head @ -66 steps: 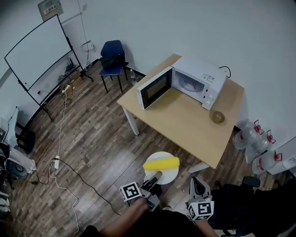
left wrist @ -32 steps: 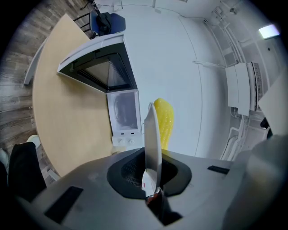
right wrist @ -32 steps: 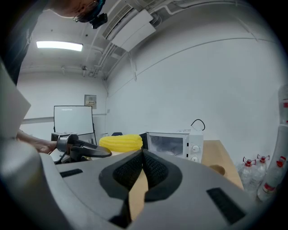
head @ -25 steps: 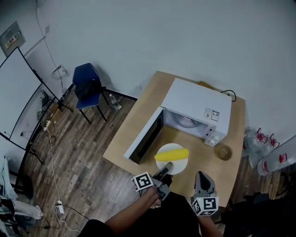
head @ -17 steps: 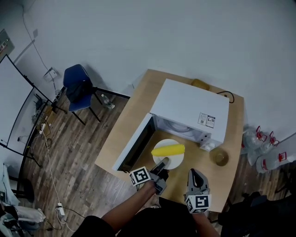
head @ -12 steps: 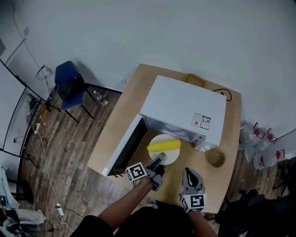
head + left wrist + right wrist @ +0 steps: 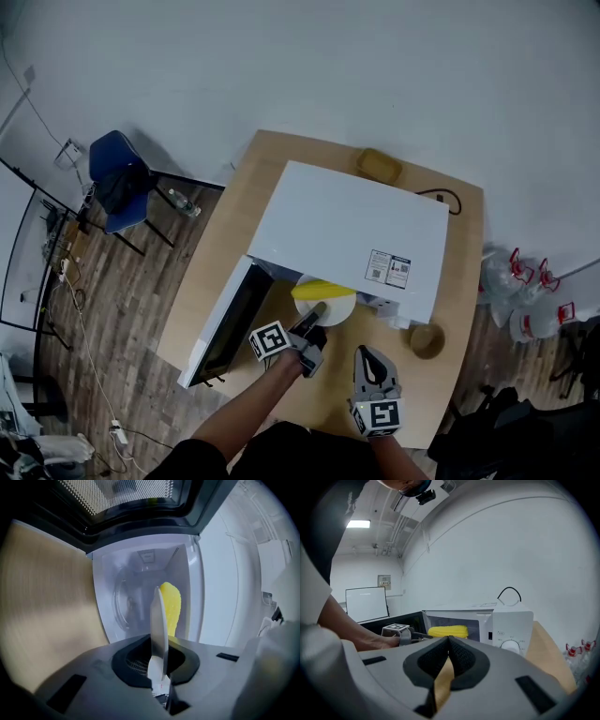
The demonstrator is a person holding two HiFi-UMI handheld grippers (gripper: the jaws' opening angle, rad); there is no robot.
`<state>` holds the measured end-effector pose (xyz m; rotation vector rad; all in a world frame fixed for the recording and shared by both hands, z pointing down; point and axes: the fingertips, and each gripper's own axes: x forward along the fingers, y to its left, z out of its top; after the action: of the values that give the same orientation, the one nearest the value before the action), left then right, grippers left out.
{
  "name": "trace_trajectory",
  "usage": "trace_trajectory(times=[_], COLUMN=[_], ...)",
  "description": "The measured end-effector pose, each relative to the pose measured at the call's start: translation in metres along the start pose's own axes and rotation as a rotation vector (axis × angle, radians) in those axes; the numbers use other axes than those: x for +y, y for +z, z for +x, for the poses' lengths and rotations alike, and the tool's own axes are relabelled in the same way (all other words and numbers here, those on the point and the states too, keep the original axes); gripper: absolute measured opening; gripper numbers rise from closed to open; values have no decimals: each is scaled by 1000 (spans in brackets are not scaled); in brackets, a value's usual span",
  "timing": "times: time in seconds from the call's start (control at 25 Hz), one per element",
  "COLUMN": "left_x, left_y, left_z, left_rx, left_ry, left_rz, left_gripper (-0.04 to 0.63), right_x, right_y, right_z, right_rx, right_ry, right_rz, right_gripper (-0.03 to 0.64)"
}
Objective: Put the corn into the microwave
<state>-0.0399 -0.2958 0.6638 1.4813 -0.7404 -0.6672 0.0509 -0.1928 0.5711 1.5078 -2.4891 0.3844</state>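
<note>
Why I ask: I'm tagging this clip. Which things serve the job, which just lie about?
Job: corn, white plate, microwave, left gripper clamped on the plate's rim.
Lying about: brown bowl, tan object behind the microwave, blue chair, water bottles.

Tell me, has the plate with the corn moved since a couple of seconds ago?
Yes. The plate carrying the corn has travelled from beyond the edge of the table into the open mouth of the microwave, partly under its top.
</note>
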Motion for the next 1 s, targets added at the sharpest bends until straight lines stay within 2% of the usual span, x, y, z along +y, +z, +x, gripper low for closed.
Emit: trace_trajectory(times=[0.12,0.28,0.4,0.76,1.0], left_x=[13,13,17,42,52], left_y=[6,15,20,34,34], left_z=[15,34,43,82,100], left_rx=[1,-5,-8,-23,3], left_ry=[27,6,19,74,108], left_rz=[10,13,24,-32,-38], left_gripper=[20,20,20,20,20], right_x=[-6,-12,-19,-28,-41], right_y=[-2,-7,-10,-20,-25], right_z=[12,21,19,14,9], right_rx=[1,4,6,23,31], right_ry=[11,15,7,-8,-33], right_rz=[1,4,16,56,55], right_gripper=[58,58,58,58,58])
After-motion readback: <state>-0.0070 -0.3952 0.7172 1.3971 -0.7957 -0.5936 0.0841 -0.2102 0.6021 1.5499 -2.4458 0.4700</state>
